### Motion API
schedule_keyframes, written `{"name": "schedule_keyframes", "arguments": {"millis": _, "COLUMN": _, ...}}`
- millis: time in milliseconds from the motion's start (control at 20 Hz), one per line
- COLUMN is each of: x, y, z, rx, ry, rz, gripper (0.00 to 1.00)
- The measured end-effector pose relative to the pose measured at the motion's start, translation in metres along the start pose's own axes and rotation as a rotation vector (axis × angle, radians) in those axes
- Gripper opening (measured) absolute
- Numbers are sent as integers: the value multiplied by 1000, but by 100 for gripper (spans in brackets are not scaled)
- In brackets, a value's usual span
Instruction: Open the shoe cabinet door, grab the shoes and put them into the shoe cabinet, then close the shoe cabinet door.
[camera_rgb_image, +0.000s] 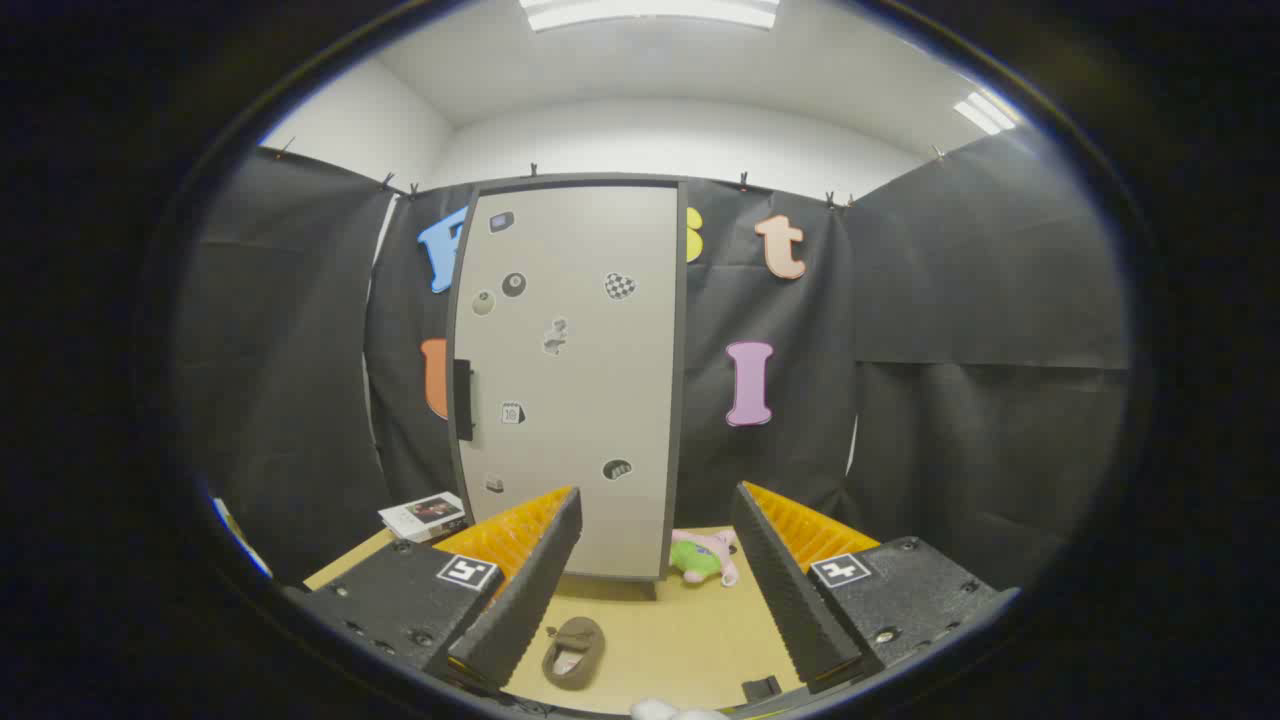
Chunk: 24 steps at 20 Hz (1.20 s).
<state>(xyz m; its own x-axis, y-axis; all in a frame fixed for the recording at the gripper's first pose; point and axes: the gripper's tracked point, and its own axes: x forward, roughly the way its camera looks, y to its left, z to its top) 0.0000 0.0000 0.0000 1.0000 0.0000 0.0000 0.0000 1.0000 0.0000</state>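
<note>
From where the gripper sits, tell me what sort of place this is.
Most likely a staged recording booth, not a real home. Black cloth hangs as walls around a small table with a closed shoe cabinet, a slipper and a plush toy. The open gripper holds nothing.

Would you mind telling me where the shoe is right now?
In the gripper view, the brown shoe lies on the table between the open tongs, nearer the left finger, in front of the closed shoe cabinet.
</note>
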Motion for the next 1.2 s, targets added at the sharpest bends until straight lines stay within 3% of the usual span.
{"name": "schedule_keyframes", "arguments": {"millis": 750, "x": 13, "y": 23, "z": -4, "rx": -6, "ry": 11, "rz": -17, "gripper": 99}}
{"name": "schedule_keyframes", "arguments": {"millis": 1200, "x": 96, "y": 130, "z": -1, "rx": 10, "ry": 28, "rz": 88, "gripper": 99}}
